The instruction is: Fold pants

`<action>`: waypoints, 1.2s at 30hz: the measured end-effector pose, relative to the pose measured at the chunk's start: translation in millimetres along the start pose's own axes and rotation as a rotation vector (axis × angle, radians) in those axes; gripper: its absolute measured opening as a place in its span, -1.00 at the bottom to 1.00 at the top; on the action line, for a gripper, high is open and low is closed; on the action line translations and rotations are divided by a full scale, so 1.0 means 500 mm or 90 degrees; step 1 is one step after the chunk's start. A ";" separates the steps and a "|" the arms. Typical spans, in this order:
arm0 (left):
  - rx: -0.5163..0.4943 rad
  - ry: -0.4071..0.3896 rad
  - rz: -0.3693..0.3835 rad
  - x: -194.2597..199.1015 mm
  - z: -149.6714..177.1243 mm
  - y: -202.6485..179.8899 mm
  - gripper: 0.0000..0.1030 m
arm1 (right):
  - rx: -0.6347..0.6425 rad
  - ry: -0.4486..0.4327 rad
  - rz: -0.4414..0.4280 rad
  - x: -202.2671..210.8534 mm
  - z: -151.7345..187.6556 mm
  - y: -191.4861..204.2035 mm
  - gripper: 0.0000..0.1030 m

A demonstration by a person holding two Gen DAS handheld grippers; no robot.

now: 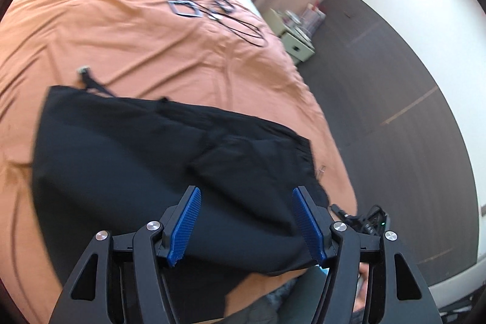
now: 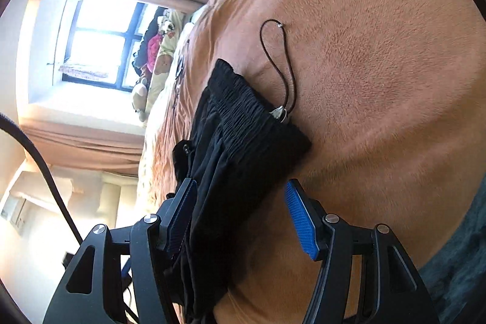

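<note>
We see black pants lying folded on the orange blanket of a bed, close to its near edge. In the left wrist view they spread wide and fairly flat across the blanket, one layer lapped over another. Our left tongs stand open above them, the blue pads well apart with only cloth seen beyond the gap; nothing is pinched.

In the right wrist view the scene is rolled on its side. The gathered elastic waistband of the pants points away from us, and a thin dark drawcord loops out from it over the blanket. Our right tongs are open too. The pants' folded edge runs along the left pad, which seems to touch the cloth, while the right pad stands clear over bare blanket. We cannot tell whether cloth rests on the left pad or merely passes beside it.

Farther up the bed lie black cables and a small square frame. A dark floor runs beside the bed.
</note>
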State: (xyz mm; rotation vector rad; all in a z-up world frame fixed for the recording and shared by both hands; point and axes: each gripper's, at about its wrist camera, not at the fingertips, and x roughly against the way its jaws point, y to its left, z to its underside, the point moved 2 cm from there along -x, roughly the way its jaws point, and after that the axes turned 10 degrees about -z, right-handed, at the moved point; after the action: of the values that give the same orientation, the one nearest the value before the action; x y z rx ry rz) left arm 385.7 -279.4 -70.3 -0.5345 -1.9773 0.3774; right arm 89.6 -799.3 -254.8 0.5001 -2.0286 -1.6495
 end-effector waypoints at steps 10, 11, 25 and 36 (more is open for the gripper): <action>0.079 -0.016 -0.059 0.047 0.026 0.170 0.26 | 0.047 0.007 0.055 -0.039 -0.050 0.025 -0.22; 0.092 -0.014 -0.064 0.047 0.030 0.188 0.26 | 0.064 0.007 0.063 -0.038 -0.056 0.037 -0.37; 0.193 0.036 -0.133 0.030 0.098 0.340 0.26 | 0.204 0.034 0.214 -0.052 -0.010 0.087 -0.43; 0.194 0.049 -0.096 0.012 0.134 0.345 0.26 | 0.360 0.038 0.185 -0.028 0.059 0.225 -0.23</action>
State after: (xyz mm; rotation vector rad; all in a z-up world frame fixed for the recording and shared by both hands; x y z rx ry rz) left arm 358.8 -131.1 -177.9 -0.2026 -1.8294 0.5433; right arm 86.0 -744.4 -151.6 0.4051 -2.3806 -0.8745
